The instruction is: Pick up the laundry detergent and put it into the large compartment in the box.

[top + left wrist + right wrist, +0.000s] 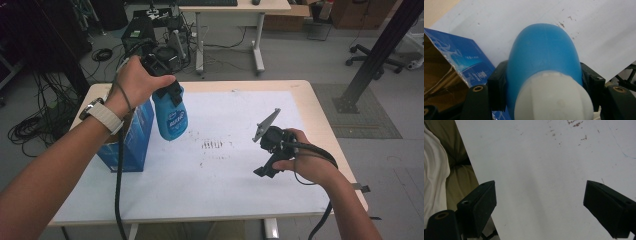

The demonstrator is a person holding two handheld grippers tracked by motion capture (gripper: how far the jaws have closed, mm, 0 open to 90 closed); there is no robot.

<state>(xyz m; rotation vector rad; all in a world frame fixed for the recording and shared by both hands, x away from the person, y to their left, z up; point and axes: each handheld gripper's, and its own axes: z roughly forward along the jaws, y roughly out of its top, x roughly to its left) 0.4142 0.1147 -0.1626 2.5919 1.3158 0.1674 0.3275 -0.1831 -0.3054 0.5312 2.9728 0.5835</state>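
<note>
A blue plastic bottle (171, 118) with a white cap end (552, 98) hangs in the air above the white sheet, beside an open blue carton. My left gripper (166, 94) is shut on it, its black pads pressing both sides of the blue body (541, 52). The bottle points down towards the sheet in the high view. My right gripper (267, 167) rests low over the sheet at the right, held by the person's right hand. Its jaws stand wide apart with nothing between them, and the midpoint (540, 205) lies over bare white sheet.
An open blue carton (131, 137) with a brown cardboard inside (439, 72) stands at the table's left. The white sheet (225, 165) has small dark marks near its middle. The wooden table edge (320, 115) runs along the right. Cables, a desk and an office chair stand beyond.
</note>
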